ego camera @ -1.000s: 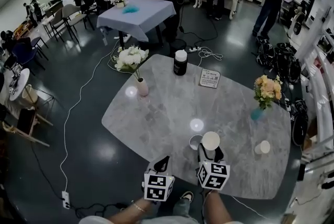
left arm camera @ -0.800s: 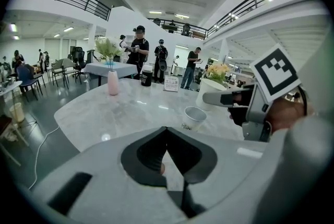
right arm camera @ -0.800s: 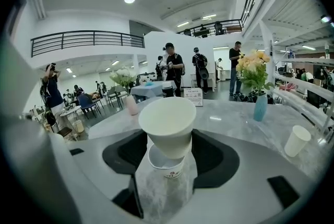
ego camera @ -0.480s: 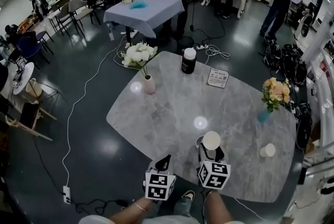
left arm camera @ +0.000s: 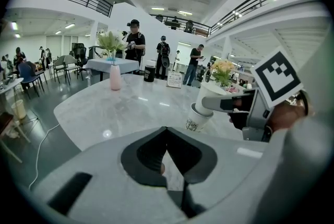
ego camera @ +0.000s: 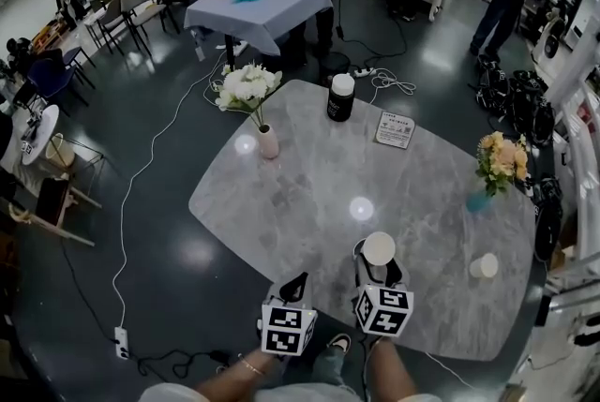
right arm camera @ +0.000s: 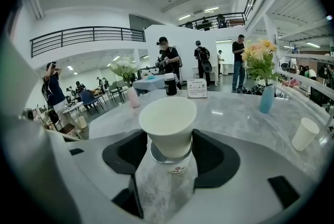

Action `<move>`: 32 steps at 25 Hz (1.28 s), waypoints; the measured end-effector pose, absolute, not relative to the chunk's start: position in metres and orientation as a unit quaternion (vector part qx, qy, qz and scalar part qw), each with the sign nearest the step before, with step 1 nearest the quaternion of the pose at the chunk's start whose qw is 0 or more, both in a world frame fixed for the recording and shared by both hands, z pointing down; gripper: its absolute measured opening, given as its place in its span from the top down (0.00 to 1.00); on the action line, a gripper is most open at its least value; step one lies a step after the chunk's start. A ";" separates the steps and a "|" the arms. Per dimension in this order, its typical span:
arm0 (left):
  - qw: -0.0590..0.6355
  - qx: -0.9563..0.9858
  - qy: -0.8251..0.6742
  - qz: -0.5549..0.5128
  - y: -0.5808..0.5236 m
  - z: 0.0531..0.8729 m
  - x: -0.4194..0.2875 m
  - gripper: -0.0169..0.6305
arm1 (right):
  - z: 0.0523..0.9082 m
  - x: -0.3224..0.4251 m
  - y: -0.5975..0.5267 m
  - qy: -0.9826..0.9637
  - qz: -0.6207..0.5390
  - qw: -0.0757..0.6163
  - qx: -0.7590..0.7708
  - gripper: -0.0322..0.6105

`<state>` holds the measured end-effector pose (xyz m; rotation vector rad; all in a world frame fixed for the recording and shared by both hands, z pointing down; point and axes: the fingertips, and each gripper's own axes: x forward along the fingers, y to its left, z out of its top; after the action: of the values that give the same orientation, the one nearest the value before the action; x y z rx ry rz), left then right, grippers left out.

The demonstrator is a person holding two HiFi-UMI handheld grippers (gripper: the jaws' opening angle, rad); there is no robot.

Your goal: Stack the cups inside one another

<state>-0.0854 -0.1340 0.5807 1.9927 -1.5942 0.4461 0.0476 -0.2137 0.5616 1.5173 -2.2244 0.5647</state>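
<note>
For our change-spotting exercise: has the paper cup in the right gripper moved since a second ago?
Yes. The held paper cup moved left: from beside the standing cup to inside its mouth.

Plain white paper cup (right arm camera: 168,122): empty, mouth up, at frame centre in the right gripper view, clamped between the jaws of the right hand-held gripper (ego camera: 378,269). Its base sits partly inside the rim of a second white paper cup with a small printed mark (right arm camera: 176,164), which stands directly beneath it on the table (ego camera: 309,185). Third white paper cup (ego camera: 484,266): upright on the table, well apart, at lower right of the head view.
</note>
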 end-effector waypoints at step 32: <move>0.278 0.742 -0.587 0.166 -0.136 0.586 -0.084 0.98 | 0.559 0.046 -0.210 -0.794 0.189 0.188 0.546 0.55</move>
<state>-0.0841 -0.1362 0.5855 1.9913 -1.5741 0.4458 0.0464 -0.2098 0.5586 1.5367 -2.2332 0.5331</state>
